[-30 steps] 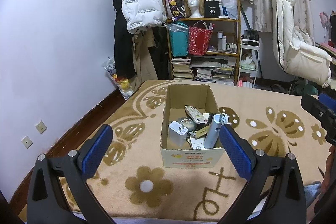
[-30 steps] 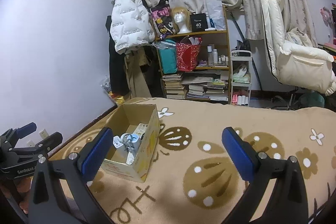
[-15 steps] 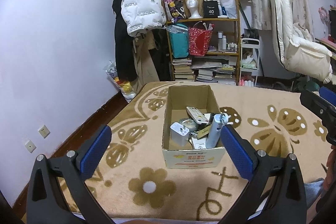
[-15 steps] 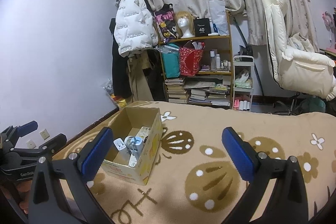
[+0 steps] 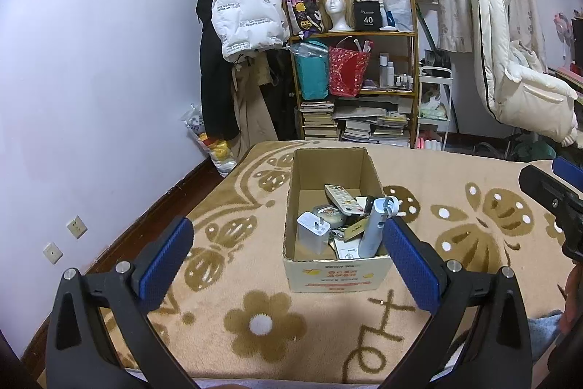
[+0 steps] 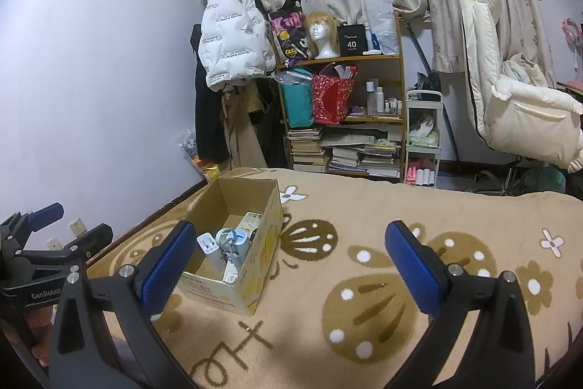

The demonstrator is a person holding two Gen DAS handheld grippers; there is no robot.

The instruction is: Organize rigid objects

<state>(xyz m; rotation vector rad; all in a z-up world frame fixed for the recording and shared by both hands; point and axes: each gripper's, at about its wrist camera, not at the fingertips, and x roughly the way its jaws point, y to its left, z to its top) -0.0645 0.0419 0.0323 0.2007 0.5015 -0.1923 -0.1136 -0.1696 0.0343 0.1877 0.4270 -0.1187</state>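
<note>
An open cardboard box (image 5: 337,272) (image 6: 262,243) sits on a beige flowered blanket (image 5: 226,279). Inside it lie a white charger plug (image 5: 313,234) (image 6: 207,244), a white remote (image 5: 340,197) (image 6: 249,221), a pale blue tube-shaped device (image 5: 375,228) (image 6: 233,241), a round tin (image 5: 329,213) and small cards. My left gripper (image 5: 288,265) hangs open just before the box, nothing between its blue pads. My right gripper (image 6: 288,265) is open too, right of the box, empty. Each gripper shows at the edge of the other's view: the right gripper (image 5: 557,199) and the left gripper (image 6: 40,243).
A shelf (image 5: 364,86) with books, bags and a wig head stands behind the bed, coats (image 5: 244,24) hanging left of it. A cream padded chair (image 6: 510,90) is at the right. The wall (image 5: 91,97) runs close along the bed's left edge. A hand (image 5: 572,294) shows at the right.
Both grippers have risen and tilted slightly, so the box sits lower in each view. Both stay open and empty; the box contents have not moved.
</note>
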